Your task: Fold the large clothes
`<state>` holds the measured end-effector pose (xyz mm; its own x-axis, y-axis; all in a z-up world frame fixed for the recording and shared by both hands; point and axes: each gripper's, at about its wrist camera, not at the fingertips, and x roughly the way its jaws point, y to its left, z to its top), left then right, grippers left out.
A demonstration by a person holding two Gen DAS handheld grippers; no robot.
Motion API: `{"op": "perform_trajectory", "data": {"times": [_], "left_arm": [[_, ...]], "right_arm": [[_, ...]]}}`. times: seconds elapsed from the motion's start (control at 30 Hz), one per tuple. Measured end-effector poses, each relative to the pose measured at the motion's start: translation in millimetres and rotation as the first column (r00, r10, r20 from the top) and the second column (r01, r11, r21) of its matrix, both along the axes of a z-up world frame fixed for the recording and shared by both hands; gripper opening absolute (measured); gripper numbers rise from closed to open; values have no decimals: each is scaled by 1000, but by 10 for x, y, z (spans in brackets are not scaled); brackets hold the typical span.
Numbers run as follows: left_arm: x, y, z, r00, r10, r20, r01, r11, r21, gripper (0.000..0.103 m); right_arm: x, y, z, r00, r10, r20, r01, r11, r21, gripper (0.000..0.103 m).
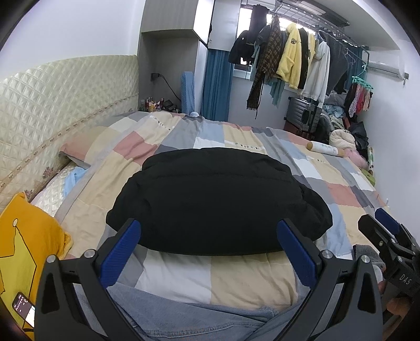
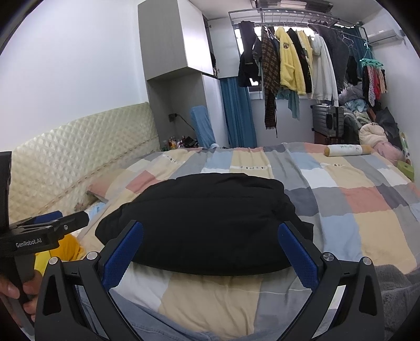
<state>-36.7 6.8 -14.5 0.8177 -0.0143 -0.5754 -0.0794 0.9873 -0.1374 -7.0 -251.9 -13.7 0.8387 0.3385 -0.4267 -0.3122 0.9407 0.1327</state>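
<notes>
Our left gripper (image 1: 208, 244) holds its blue-padded fingers (image 1: 123, 253) spread wide and empty at the bottom of the left wrist frame; our right gripper (image 2: 210, 245) does the same in its own view, fingers (image 2: 298, 255) apart and gripping nothing. Between and just beyond both pairs, at frame centre, the black garment (image 1: 218, 199) lies folded into a thick bundle on the patchwork quilt (image 1: 236, 278) covering the bed. Our jeans (image 1: 197, 320) show at the bottom edge. At lower left sits a yellow pillow (image 1: 29, 236); at upper right, coats hang from a clothes rack (image 1: 309, 15).
</notes>
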Motion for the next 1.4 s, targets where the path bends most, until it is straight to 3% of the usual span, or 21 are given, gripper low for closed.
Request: {"op": "perform_trajectory", "data": {"times": [0.8, 1.4], "left_arm": [[-6, 13, -15, 1000, 15, -8, -15, 999, 40, 103], [-23, -13, -11, 1000, 10, -8, -10, 1000, 30, 103]], "right_arm": [[-29, 51, -21, 1000, -16, 2, 16, 1000, -23, 103], [-10, 70, -21, 1000, -18, 1, 18, 999, -29, 103]]}}
